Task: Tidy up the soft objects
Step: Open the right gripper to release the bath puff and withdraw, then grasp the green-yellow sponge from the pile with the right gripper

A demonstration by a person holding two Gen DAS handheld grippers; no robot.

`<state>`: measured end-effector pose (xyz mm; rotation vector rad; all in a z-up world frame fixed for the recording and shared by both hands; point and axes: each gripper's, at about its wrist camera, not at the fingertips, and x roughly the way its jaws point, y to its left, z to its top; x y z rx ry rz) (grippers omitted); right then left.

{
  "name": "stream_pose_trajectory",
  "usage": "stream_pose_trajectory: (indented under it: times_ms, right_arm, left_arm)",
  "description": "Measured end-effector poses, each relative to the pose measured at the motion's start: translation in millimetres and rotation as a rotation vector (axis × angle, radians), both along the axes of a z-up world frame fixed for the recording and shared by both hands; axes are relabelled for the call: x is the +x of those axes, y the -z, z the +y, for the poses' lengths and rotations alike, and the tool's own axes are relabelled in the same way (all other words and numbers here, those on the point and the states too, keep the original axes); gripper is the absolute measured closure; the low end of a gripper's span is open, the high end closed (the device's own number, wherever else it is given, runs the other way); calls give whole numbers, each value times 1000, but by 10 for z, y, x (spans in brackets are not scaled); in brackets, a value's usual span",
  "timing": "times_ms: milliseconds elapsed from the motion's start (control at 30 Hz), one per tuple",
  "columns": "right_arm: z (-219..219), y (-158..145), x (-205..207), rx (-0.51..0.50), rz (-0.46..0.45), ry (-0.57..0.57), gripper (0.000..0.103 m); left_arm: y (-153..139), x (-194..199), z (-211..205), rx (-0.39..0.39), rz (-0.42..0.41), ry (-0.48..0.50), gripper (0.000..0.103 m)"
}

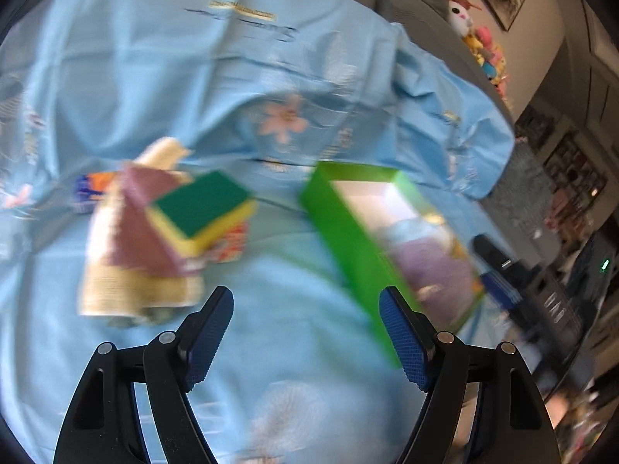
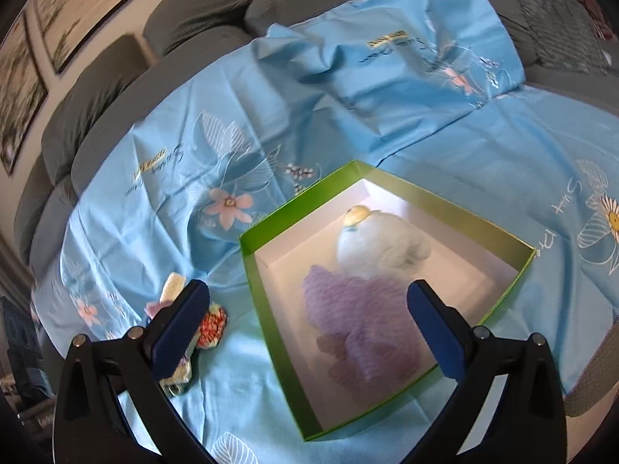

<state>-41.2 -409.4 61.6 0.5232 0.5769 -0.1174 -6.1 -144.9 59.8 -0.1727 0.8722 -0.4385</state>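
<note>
Hovering with jaws spread wide and gripping nothing, the right gripper (image 2: 307, 332) is hanging over a green box (image 2: 271, 309) holding a purple knitted cloth (image 2: 359, 328) and pale plush toy (image 2: 381, 245). Also gaping empty, the left gripper (image 1: 305, 338) is facing a green-and-yellow sponge (image 1: 203, 208) lying on folded cloths (image 1: 131, 255) beside that box, all resting on a blue floral sheet (image 2: 445, 147) whose cursive print is too blurred to read.

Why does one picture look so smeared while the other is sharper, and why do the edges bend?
Left wrist view: motion blur smears the green box, the sponge and the cloths; only the jaws stay crisp. Right wrist view: mostly sharp, though the purple cloth in the box looks soft, and bright light washes out the box's far inner corner. Both views: the fisheye lens curves straight lines and darkens the corners.
</note>
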Motion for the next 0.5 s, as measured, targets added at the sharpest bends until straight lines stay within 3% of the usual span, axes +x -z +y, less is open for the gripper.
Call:
stream_pose_trajectory:
  times_ms: [133,267,400,500]
  right_arm:
    - [180,18,18,-22,14,-48,1]
    - [383,24,50,-84,21,-79,1]
    - [595,99,104,-59,34,-130,1]
    - [790,177,169,-46,66,-185,1]
  left_arm:
    - [168,-87,533,69,-9,-146,25]
    - [411,-123,1030,30,35,-268,25]
    - [581,-138,1331,2,39,-333,25]
    - [660,-92,1473,26,45,-411,25]
